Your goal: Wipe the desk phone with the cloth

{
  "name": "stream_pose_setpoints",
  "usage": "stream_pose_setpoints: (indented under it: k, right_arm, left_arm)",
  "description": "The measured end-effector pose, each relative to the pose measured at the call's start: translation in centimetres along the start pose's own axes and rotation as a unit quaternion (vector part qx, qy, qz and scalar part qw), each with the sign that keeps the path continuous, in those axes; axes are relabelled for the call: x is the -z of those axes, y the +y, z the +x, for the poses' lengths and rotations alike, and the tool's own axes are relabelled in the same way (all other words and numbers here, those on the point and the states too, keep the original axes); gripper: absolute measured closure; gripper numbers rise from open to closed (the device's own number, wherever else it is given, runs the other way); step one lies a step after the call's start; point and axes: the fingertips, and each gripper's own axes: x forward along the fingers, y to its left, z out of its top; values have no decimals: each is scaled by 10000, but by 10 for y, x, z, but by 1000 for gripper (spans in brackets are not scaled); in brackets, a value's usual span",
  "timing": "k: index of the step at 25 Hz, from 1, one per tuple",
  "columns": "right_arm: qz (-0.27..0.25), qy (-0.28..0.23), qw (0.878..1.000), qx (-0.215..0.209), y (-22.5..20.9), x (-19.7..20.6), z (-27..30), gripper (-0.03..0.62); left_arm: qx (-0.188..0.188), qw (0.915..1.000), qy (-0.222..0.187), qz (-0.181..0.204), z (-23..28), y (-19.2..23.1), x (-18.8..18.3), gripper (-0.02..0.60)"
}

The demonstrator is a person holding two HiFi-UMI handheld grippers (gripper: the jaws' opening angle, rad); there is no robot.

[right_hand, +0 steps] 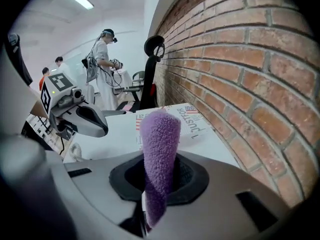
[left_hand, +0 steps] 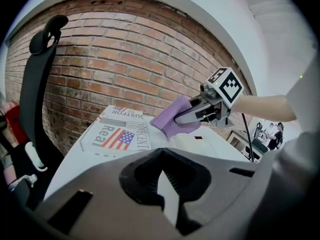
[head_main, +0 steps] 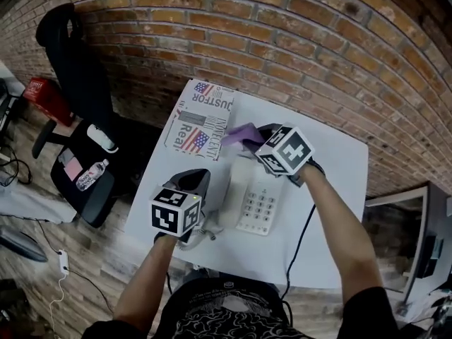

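Currently we are reading this as the start of the wiping step. The right hand-held gripper (head_main: 252, 141) is clamping the purple cloth (head_main: 239, 134): in the right gripper view the jaws are pinching a fold that is standing up between them, and a loose flap is hanging forward past the tips. That flap is sitting over the far end of the desk phone (head_main: 254, 202), which is lying on the white bench (head_main: 332, 189) with its keypad (head_main: 259, 207) facing up. We are not able to tell whether the cloth is touching the phone or hovering just above it.

The left hand-held gripper (head_main: 196, 182) is resting low, just beside the phone's left edge and near the coiled cord (head_main: 205, 233). In the left gripper view its jaws are standing a narrow slit apart, with only white surface showing between them, so we are treating it as holding nothing. A printed newspaper (head_main: 201, 119) is lying flat beyond the phone, near the brick wall.

We are judging that little of the phone is wiped yet. The next move is calling for the cloth to be lowered until the flap is pressing flat, then drawn along the phone towards the keypad. The phone looks light, so we are expecting it to slide unless the left hand-held gripper is bracing it from the side
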Motion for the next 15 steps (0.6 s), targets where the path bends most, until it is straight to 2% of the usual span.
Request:
stream_pose_setpoints:
  k: [6,12,15]
  right_arm:
    - [317,-6,9961,-825,10,1,29,548]
    - [1043,-78,9832,-1494,18,3,41,549]
    - [1258,-104,9791,-1596,16,5,40,549]
  left_arm:
    - [-171,9998,15,-93,3,12,0,575]
    - [-280,9994,98,-197,4,20,7,575]
    - [-272,9994,118,-189,6,19,8,575]
